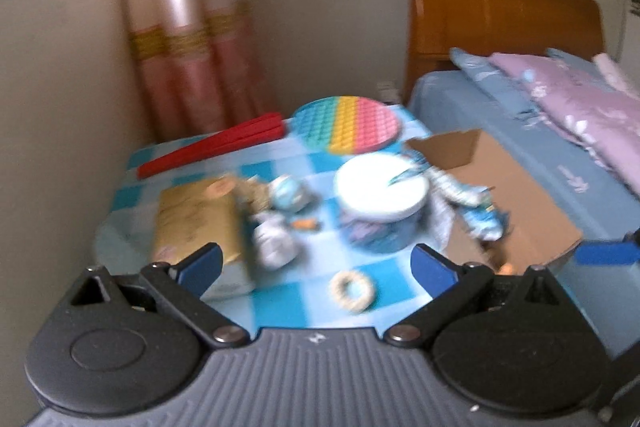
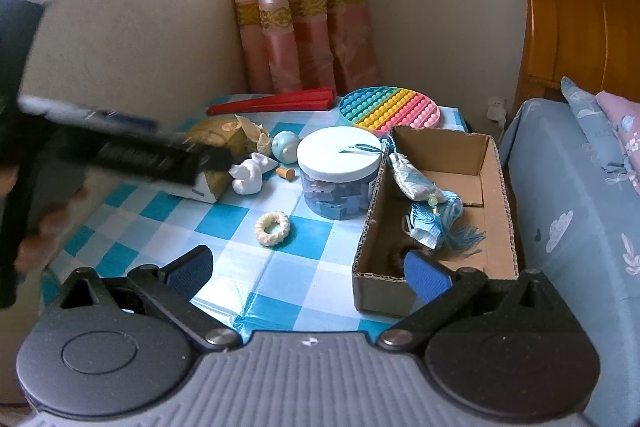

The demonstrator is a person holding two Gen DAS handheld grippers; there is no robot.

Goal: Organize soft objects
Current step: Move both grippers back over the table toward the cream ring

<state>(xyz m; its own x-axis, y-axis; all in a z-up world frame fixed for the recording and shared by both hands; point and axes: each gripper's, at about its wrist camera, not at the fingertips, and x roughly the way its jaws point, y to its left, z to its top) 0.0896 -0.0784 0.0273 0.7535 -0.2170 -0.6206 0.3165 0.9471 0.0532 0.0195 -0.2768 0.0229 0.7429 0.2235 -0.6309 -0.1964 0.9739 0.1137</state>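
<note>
A cream knitted ring [image 2: 272, 223] lies on the blue checked tablecloth [image 2: 248, 267]; it also shows in the left wrist view [image 1: 352, 289]. A cardboard box [image 2: 492, 187] at the table's right holds a blue patterned pouch with a tassel [image 2: 420, 185], a blue face mask [image 2: 426, 233] and a brown hair tie [image 2: 398, 259]. My right gripper [image 2: 308, 269] is open and empty, above the table's front edge beside the box. My left gripper [image 1: 316, 265] is open and empty, just behind the ring; it appears blurred at the left of the right wrist view [image 2: 160, 155].
A white-lidded jar [image 2: 340, 175], a white figurine [image 2: 250, 177], a pale blue ball [image 2: 285, 145], a small cork [image 2: 286, 173], a gold box [image 2: 216, 147], a red folded fan [image 2: 272, 103] and a rainbow pop-it disc [image 2: 390, 109] crowd the table. A bed [image 2: 572, 211] stands at right.
</note>
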